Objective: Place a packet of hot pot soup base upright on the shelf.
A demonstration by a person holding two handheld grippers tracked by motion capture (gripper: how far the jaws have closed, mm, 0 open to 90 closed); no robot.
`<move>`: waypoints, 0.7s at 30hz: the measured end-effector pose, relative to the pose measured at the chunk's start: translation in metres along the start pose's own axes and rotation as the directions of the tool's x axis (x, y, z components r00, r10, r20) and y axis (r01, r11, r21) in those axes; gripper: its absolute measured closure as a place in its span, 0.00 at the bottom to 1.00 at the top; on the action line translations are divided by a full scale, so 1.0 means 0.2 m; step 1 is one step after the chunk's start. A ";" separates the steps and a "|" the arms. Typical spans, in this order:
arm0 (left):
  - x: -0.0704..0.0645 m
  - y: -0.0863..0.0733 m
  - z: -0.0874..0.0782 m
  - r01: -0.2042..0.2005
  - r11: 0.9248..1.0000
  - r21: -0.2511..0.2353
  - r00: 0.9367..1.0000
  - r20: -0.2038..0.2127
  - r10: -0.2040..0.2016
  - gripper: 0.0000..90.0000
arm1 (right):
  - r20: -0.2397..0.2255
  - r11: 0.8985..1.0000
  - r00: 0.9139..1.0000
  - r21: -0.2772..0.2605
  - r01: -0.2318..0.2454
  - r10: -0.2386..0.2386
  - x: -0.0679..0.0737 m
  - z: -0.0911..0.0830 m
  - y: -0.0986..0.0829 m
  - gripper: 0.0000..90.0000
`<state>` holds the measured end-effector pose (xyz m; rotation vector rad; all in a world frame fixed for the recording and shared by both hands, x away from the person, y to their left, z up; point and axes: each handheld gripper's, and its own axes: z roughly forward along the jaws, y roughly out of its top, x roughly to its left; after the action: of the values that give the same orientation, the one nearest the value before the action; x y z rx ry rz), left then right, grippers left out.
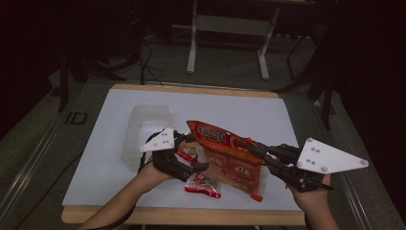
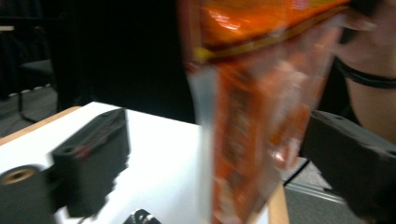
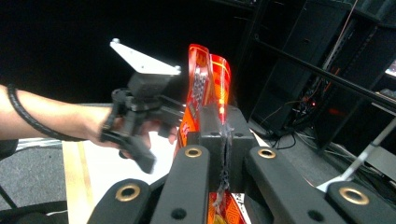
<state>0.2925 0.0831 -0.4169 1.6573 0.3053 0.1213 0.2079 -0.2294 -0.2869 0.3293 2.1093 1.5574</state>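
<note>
An orange snack bag [image 1: 225, 143] hangs lifted over the white table [image 1: 268, 115]. My right gripper [image 1: 253, 149] holds it by its right edge; in the right gripper view the gripper [image 3: 223, 133] is shut on the bag's seam [image 3: 205, 74]. My left gripper [image 1: 194, 153] is at the bag's left side, open. Its two jaws stand wide apart in the left gripper view [image 2: 217, 126], with the blurred bag [image 2: 247, 140] between them. A small red packet [image 1: 203, 184] lies on the table under the bag, and another [image 1: 186, 152] shows beside the left gripper.
A clear plastic container [image 1: 143, 129] stands on the table just behind and left of my left hand. The table's front edge [image 1: 191, 215] is close to both wrists. Dark table legs and cables are on the floor beyond the table.
</note>
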 end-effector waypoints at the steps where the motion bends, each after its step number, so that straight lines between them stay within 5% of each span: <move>1: 0.01 0.00 0.01 0.000 1.000 -0.003 1.000 0.012 0.000 0.17 | -0.003 1.000 1.000 0.001 0.000 0.000 0.00 0.00 0.00 0.99; 2: 0.01 0.00 0.01 0.000 1.000 -0.003 1.000 0.012 0.000 0.17 | -0.003 1.000 1.000 0.001 0.000 0.000 0.00 0.00 0.00 0.99; 3: 0.03 0.00 0.03 0.003 1.000 0.002 0.994 0.105 -0.003 0.17 | -0.008 1.000 1.000 -0.002 0.001 -0.001 0.00 0.01 0.00 0.99; 4: 0.03 0.00 0.03 0.003 1.000 0.002 0.994 0.105 -0.003 0.22 | -0.008 1.000 1.000 -0.002 0.000 0.000 0.01 0.01 0.00 0.99; 5: 0.02 0.00 0.04 -0.026 1.000 0.008 0.984 0.177 0.024 0.27 | -0.013 1.000 1.000 0.000 -0.001 0.001 0.00 0.02 0.00 0.99; 8: 0.02 0.01 0.05 -0.026 1.000 -0.006 0.976 0.218 0.026 0.45 | -0.012 1.000 1.000 0.002 -0.002 0.002 0.01 0.02 -0.01 0.99; 10: 0.02 0.02 0.05 -0.013 1.000 -0.018 0.975 0.222 0.017 0.52 | -0.012 1.000 1.000 0.005 -0.006 0.006 0.00 0.02 -0.01 0.99; 16: 0.01 0.04 0.06 -0.014 0.999 0.041 0.977 0.215 0.005 0.64 | -0.004 1.000 1.000 0.015 -0.001 0.001 0.00 0.03 -0.02 0.99; 21: -0.02 0.03 0.07 -0.080 0.995 0.055 0.976 0.207 0.067 0.74 | 0.005 1.000 1.000 0.019 -0.018 0.018 -0.01 0.02 -0.04 0.99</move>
<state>0.2938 0.0681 -0.4119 1.7283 0.0922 -0.0040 0.2125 -0.2300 -0.2949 0.3593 2.1249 1.5462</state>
